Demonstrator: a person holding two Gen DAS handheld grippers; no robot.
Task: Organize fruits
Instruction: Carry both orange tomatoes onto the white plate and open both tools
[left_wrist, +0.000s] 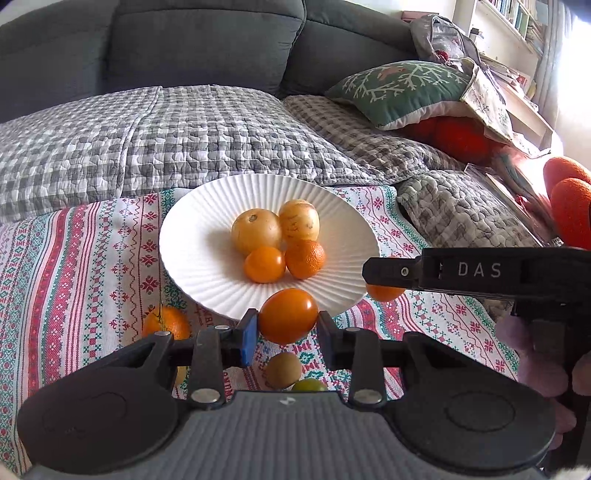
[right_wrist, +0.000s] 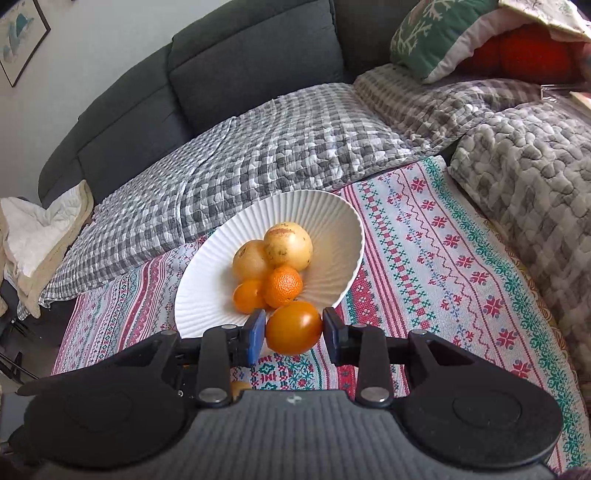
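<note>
Fruit is held in both grippers, each pinching a smooth orange one just short of the bowl (left_wrist: 207, 206). The left gripper (left_wrist: 287, 326) clamps its fruit (left_wrist: 288, 315) between the pads at the bowl's near rim; the right gripper (right_wrist: 294, 330) grips another (right_wrist: 293, 326) the same way, also at the near rim, and from the left view it reaches in from the right with that fruit (left_wrist: 384, 291) partly hidden beneath it. Inside the bowl two yellow fruits (right_wrist: 288, 245) sit at the back, with a mandarin (right_wrist: 282, 286) and a small orange fruit (right_wrist: 247, 295) in front, all touching. Still on the cloth (right_wrist: 424, 258) are an orange (left_wrist: 166, 321), a kiwi (left_wrist: 283, 369) and a green fruit (left_wrist: 308, 385), near the left gripper. To place well, I would carry each fruit clear over the rim, lower it into bare space beside the pile rather than on top, and release only when it rests low, so it cannot roll out or knock the others. The two grippers are close together, so going one at a time looks safer.
</note>
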